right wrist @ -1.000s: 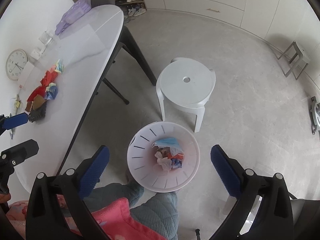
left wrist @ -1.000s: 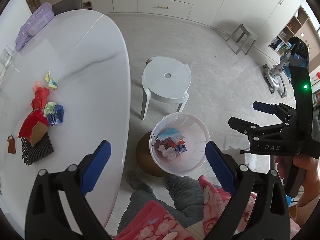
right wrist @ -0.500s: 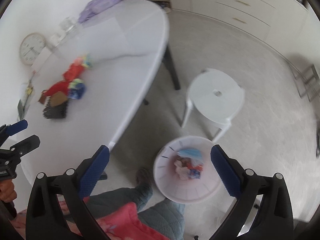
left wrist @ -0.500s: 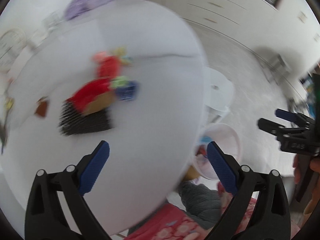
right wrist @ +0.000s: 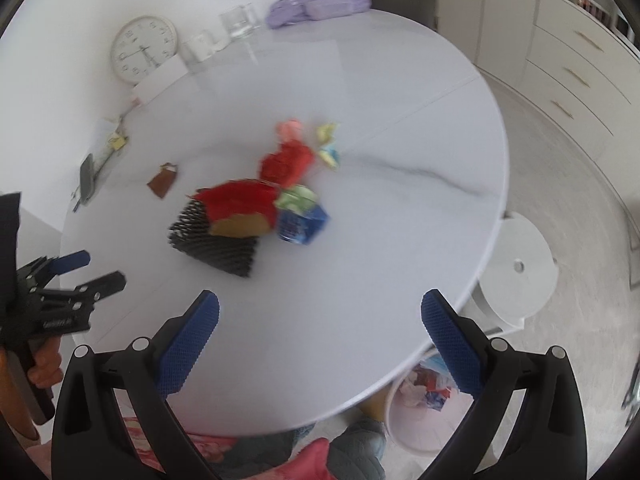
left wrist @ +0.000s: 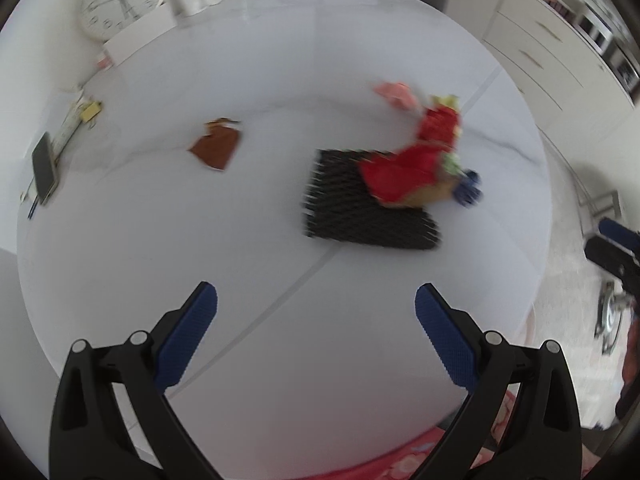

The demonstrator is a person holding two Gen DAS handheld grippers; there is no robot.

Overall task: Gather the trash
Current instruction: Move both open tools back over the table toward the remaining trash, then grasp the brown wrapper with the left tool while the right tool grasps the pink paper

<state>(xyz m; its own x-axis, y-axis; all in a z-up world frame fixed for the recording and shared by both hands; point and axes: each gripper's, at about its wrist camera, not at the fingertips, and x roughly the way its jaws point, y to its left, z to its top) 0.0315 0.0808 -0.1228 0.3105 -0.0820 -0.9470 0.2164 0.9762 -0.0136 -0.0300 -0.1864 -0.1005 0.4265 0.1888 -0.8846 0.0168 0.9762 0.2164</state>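
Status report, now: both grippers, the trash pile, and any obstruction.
Left gripper open, empty; right gripper open, empty. Trash pile on table, untouched. Bin below table edge. Nothing in the way.

The only readable signs are the hour numerals on the round white clock (right wrist: 144, 49) that stands at the far edge of the worktop (right wrist: 360, 240). They ring its dial in black, and 12, 3, 6 and 9 can just be made out through the blur. The blue wrapper (right wrist: 303, 224), well in front of the clock, bears white print too smeared to read. No other lettering is legible.
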